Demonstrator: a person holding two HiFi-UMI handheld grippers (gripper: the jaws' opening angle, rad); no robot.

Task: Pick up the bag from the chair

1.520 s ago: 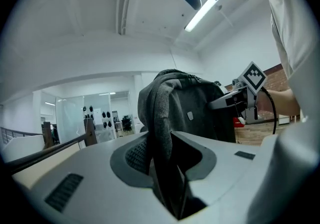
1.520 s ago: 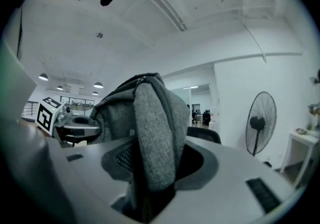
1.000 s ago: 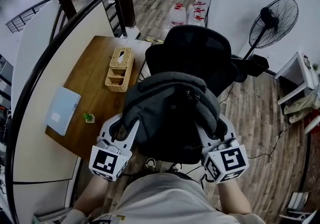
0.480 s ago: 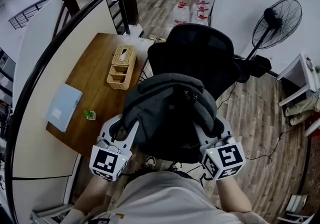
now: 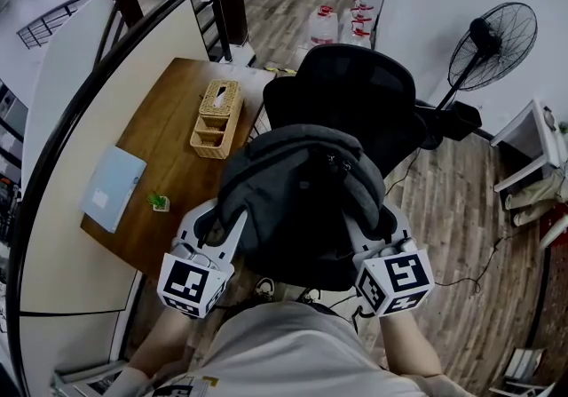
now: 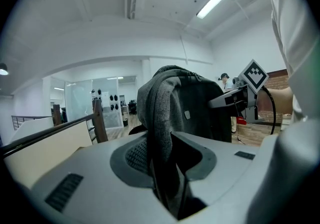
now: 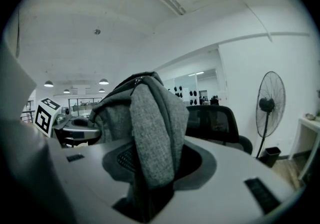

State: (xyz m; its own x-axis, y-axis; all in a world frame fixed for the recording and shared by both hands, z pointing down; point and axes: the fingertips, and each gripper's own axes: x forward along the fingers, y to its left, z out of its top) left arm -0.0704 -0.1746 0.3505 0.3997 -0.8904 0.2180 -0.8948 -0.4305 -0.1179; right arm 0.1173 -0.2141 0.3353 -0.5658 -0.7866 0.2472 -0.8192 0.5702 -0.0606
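Bag [image 5: 302,195] soft, saggy, likely hefty; left tongs [image 5: 220,228] pinch strap [image 6: 161,118], right tongs [image 5: 366,228] pinch other; hold high on straps.

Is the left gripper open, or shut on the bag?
Shut: the left gripper pinches the bag by its grey strap between the jaws.
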